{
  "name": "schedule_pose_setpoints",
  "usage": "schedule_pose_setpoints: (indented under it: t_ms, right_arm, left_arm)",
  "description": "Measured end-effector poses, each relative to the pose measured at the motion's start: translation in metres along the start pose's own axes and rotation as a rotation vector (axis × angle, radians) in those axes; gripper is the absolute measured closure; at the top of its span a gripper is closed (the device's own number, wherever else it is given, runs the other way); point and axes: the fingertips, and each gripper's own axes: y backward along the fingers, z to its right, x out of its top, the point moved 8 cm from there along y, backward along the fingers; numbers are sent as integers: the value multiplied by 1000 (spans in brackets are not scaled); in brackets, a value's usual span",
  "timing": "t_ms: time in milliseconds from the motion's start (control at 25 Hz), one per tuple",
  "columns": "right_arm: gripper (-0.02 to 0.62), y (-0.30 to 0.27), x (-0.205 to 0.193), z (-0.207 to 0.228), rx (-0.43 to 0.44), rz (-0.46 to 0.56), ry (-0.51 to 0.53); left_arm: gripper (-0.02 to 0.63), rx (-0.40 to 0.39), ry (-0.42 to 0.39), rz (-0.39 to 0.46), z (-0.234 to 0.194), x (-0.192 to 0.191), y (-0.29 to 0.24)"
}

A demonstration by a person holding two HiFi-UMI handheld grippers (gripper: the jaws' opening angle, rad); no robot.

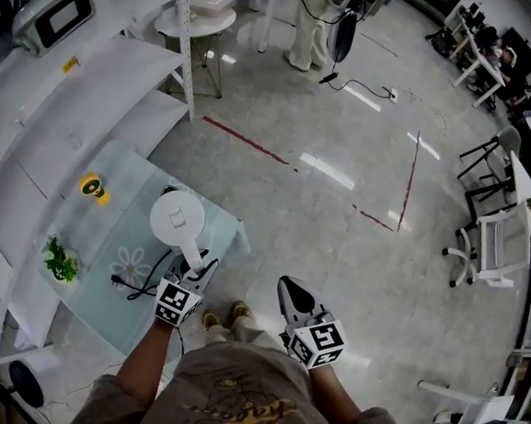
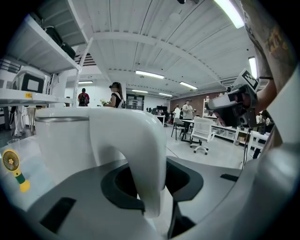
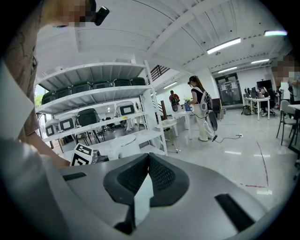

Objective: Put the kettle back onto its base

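Observation:
A white kettle [image 1: 177, 217] stands over the light blue tablecloth [image 1: 100, 307], seen from above by its round lid. My left gripper [image 1: 196, 263] is shut on its curved handle [image 2: 140, 154], which fills the gap between the dark pads [image 2: 112, 185]. The kettle's body [image 2: 61, 140] rises just beyond the jaws. A black cable [image 1: 139, 283] runs out from under the kettle; a dark bit [image 1: 169, 190] shows at its far edge, and whether that is the base I cannot tell. My right gripper [image 1: 288, 287] hangs over the floor, apart from the table, shut and empty [image 3: 147, 164].
A small yellow fan [image 1: 92, 187] and a potted plant [image 1: 58, 260] sit on the cloth left of the kettle. White shelving [image 1: 72, 97] stands behind the table. A round table [image 1: 204, 16] is farther back, office chairs [image 1: 484, 244] at the right.

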Motion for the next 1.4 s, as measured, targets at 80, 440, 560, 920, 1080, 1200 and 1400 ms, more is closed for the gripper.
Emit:
schedule_pose_setpoints:
  t_ms: [80,440,560,920,1080,1200,1400]
  right_arm:
    - [597,1,1,1,2,1,0]
    - [597,-3,7,1,30,4,13]
    - [597,-9,9,-1,54,6,21]
    - [597,-36,24,-20,159,24,65]
    - [597,-47,31,-29,202,34,85]
    - [597,-52,36,-37,223,41,98]
    - [597,-52,44,-41,233,58,120]
  left_arm:
    - [472,-4,26,-6,2,0,0]
    - [415,6,82,-58,2,-6,13]
    - [396,23,94,-45,1,1,24]
    - [388,83,154,21,-4,27,75]
    - [388,137,185,93,-10,44,103]
    - [388,164,182,137,-15,60,122]
    - [390,233,195,228,-18,86,152]
